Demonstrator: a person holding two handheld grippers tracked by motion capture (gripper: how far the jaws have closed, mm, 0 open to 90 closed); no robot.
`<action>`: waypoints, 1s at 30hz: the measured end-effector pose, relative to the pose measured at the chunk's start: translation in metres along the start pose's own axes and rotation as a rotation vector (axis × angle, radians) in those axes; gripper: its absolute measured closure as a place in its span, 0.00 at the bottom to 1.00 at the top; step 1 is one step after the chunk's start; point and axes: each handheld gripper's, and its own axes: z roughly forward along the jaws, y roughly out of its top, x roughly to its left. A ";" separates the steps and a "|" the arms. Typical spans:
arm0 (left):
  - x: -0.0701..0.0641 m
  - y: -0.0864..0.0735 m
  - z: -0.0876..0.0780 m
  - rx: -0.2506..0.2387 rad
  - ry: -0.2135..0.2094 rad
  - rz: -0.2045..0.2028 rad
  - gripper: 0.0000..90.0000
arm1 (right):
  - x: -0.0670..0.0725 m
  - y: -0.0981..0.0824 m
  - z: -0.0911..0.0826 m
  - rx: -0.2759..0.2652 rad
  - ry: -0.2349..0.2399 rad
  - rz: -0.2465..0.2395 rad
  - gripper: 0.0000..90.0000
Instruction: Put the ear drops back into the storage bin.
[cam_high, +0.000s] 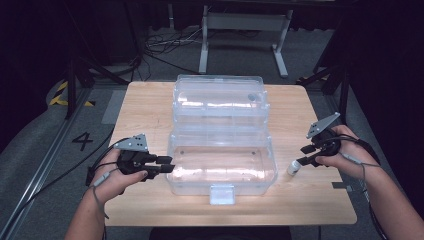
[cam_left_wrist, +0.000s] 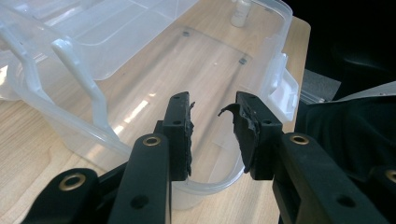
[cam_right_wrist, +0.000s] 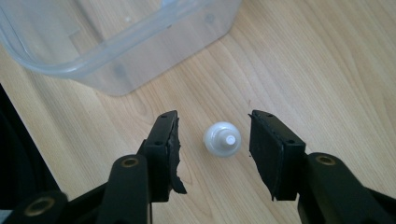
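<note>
A clear plastic box (cam_high: 222, 167) stands open mid-table, its lid (cam_high: 218, 100) thrown back on the far side, its latch (cam_high: 222, 194) at the near edge; nothing lies between it and the small white bottle (cam_high: 293, 168), which stands upright on the wooden table (cam_high: 320, 195) just right of the box; the right gripper (cam_right_wrist: 214, 140) hangs over the bottle, jaws wide on either side, not touching; the left gripper (cam_left_wrist: 214, 119), jaws partly apart and empty, straddles the box's left wall
</note>
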 end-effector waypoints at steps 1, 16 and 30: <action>0.000 0.000 0.000 -0.002 -0.001 0.001 0.75 | 0.000 0.000 0.002 0.003 0.002 0.002 0.57; 0.001 -0.001 0.001 -0.002 -0.004 -0.002 0.75 | -0.009 -0.005 0.029 0.091 -0.003 -0.003 0.57; 0.003 -0.003 -0.002 -0.012 0.010 -0.006 0.73 | -0.010 -0.002 0.049 0.177 -0.004 -0.053 0.64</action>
